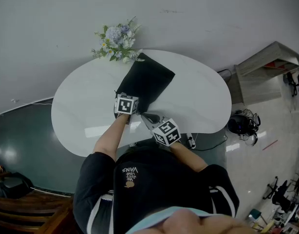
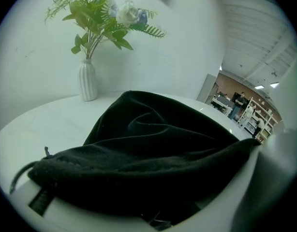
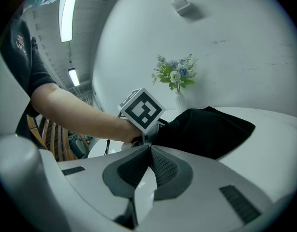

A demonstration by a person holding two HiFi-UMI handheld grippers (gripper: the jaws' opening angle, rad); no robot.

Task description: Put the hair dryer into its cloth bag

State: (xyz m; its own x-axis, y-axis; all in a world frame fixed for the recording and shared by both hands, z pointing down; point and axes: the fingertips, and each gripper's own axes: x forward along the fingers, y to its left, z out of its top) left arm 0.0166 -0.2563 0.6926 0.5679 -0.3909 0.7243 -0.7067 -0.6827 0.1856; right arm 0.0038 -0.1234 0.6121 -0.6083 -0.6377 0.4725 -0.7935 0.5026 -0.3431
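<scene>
Bag (image 1: 145, 79) is seen on the counter (image 1: 198, 96) toward its far edge by the vase (image 2: 88, 81), hair dryer unseen; its near hem, clamped by the left gripper (image 1: 130, 100), is best kept lifted open while the closed, empty right gripper (image 3: 150, 149) is brought in.

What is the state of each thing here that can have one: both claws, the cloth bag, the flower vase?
cloth bag: lying on the white table, slack and creased.
left claw: shut on the bag's near edge.
right claw: shut, nothing between its jaws.
flower vase: upright, at the table's far edge.
</scene>
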